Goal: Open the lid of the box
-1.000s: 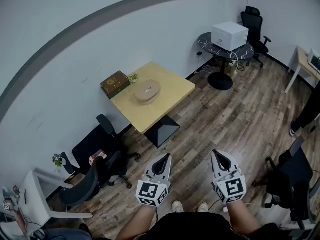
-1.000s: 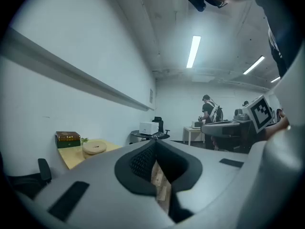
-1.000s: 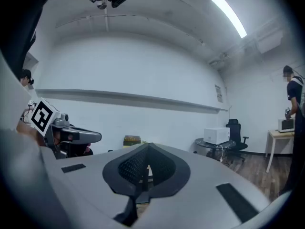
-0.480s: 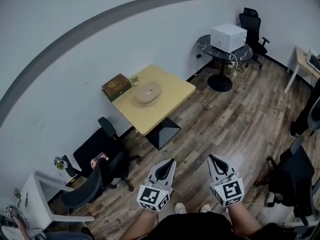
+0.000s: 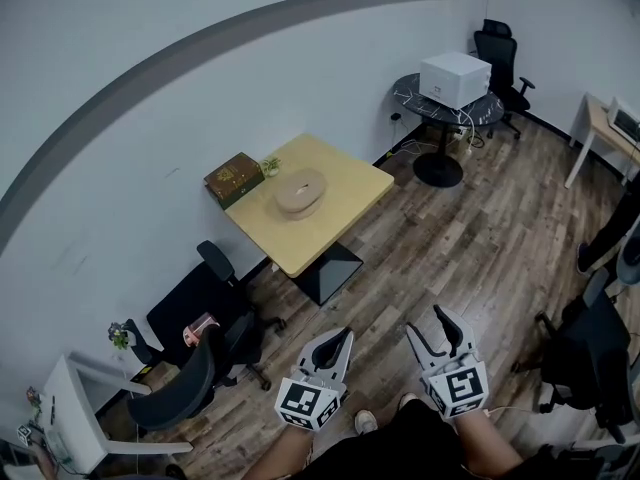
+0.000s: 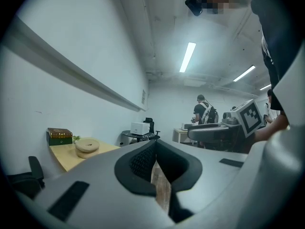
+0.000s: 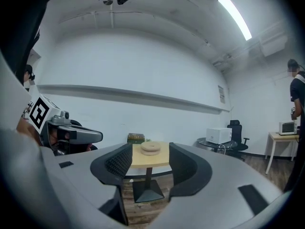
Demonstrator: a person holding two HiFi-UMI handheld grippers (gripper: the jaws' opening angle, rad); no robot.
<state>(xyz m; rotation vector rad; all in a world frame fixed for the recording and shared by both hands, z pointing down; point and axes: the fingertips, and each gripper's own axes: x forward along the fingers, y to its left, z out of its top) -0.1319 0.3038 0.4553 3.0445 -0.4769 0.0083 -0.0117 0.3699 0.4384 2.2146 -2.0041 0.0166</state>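
Both grippers have dropped back toward the person's body since a second ago, and the right gripper has just been opening its jaws. They now stand partway apart with only air between them, and the yellow table shows through the gap. The left gripper has its jaws drawn narrow, just a thin slit left, and holds nothing. From where the two grippers hover over the wooden floor, the box lies well apart at about eleven o'clock. It sits on the table's far corner against the wall, its lid down flat. A round wooden bowl rests near the box, at its four o'clock, and a small plant stands just beside the box at its two o'clock. Off at one o'clock from the grippers, a white appliance sits on a round dark table.
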